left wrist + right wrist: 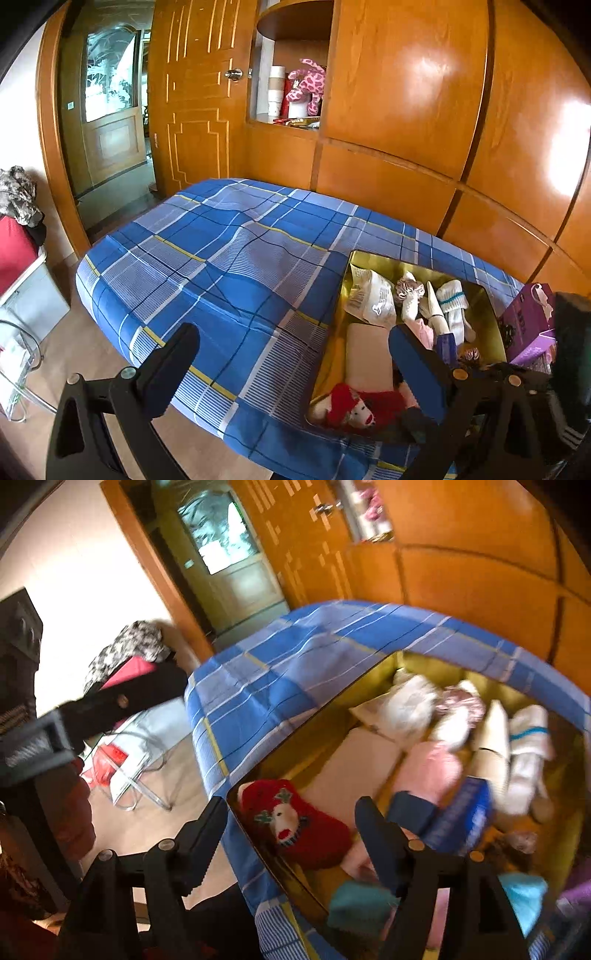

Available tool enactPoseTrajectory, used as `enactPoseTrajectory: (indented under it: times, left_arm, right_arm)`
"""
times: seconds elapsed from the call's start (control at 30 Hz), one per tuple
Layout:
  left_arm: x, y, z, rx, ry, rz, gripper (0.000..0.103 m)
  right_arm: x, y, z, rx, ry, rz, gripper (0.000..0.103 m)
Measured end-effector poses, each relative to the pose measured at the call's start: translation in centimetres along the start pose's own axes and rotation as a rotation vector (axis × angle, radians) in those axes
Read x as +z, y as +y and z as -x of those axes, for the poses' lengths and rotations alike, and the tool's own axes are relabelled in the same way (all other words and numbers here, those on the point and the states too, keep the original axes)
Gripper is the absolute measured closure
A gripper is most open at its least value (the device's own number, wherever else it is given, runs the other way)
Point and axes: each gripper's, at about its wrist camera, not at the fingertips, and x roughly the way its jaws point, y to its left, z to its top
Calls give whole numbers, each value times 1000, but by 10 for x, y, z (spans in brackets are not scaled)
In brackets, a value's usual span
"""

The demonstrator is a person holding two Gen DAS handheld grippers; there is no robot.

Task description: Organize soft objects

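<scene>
Both tongs, left (295,373) & right (291,834), gape empty over gold rectangular tin (376,672) on the blue plaid bed (229,258); the red reindeer sock (295,823) lies inside w/ other soft bits, prob. corralled for sorting.

Daylight fills the room in the left wrist view, which is sharp: glare blooms white on the glossy wardrobe (406,92) at 1 and 3 o'clock, and the frosted glass door (109,70) glows at 10 o'clock. The bed (221,258) is evenly lit with soft creases of shadow. Fisheye bending curves the panels; corners fall black. The right wrist view is smeared by motion blur, the tin (369,686) and its contents soft, the wall (74,572) at 10 o'clock washed out.
</scene>
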Motion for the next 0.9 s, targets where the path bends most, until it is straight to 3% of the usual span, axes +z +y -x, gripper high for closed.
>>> enactPoseTrajectory:
  times: [0.2,0.43,0.6,0.9]
  left_arm:
    - [-6,-17,1,56,25,-37,0]
    - [-20,-34,14,79,29,-42,0]
    - [-26,-43,28,76,47,-29,0]
    - [-41,-62,62,133,20,-135,0]
  right_arm:
    - [-11,2,29,-217,-12,0,31]
    - [-21,-3,60,-345,-63,-71,31]
    - [-23,5,92,-486,-144,-118,31]
    - [-40,9,130,-582,-211,-338,30]
